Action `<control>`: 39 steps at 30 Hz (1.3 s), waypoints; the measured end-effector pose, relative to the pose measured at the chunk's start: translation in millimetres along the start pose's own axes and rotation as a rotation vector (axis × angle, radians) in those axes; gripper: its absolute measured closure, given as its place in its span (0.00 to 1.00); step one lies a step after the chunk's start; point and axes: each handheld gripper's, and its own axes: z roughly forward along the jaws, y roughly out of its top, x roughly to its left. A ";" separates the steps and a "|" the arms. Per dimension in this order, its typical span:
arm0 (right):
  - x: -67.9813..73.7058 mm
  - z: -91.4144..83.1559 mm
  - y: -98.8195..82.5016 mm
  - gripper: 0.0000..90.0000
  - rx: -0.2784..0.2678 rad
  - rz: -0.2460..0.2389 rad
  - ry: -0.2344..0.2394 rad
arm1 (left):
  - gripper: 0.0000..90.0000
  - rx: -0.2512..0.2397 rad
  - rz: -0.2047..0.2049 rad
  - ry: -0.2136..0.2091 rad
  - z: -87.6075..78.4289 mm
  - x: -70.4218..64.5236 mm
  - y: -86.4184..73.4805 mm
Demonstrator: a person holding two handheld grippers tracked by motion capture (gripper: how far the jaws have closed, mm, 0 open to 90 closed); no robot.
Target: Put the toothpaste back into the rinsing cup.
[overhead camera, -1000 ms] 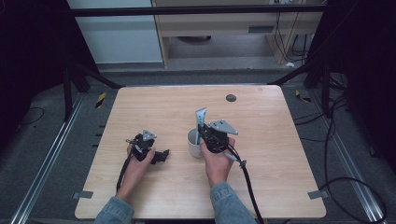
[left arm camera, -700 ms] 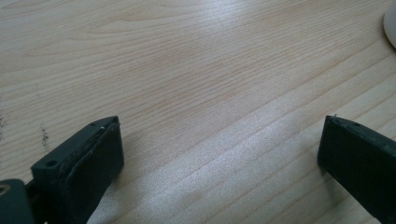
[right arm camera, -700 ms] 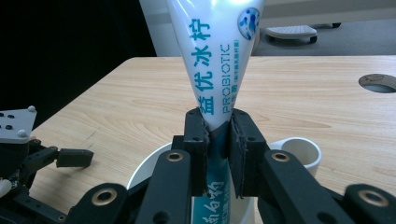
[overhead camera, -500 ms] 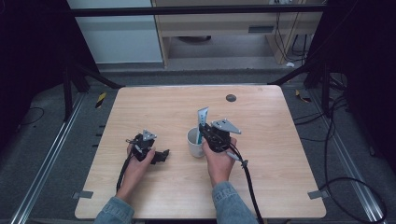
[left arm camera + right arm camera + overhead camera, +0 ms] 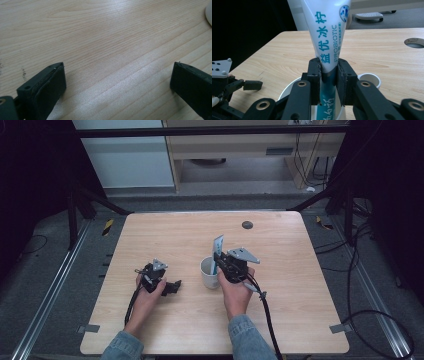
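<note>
A white and blue toothpaste tube (image 5: 218, 245) (image 5: 327, 32) stands upright in a white cup (image 5: 208, 272) (image 5: 284, 93) near the table's middle. My right gripper (image 5: 220, 262) (image 5: 329, 67) grips the tube just above the cup's rim. Its jaws have just been opening a little, and the pads still touch both sides of the tube. My left gripper (image 5: 176, 286) (image 5: 117, 80) rests on the table to the left of the cup, open, with bare wood between its jaws. It shows also in the right gripper view as a left gripper (image 5: 237, 85) low at the left.
The wooden table (image 5: 165, 235) has a round cable hole (image 5: 247, 225) (image 5: 414, 42) at its back. Black frame legs and cables stand around the table on the floor. A pale cabinet stands behind it.
</note>
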 end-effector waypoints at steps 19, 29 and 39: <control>-4.1 -3.6 -0.4 0.77 0.000 0.010 -0.004 | 0.00 0.000 0.000 0.000 0.0 0.0 0.0; -0.9 -5.8 1.7 0.76 -0.002 -0.006 0.002 | 0.00 0.000 0.000 0.000 0.0 0.0 0.0; 3.8 -11.7 7.7 0.74 0.004 -0.072 -0.005 | 0.00 0.000 0.000 0.000 0.0 0.0 0.0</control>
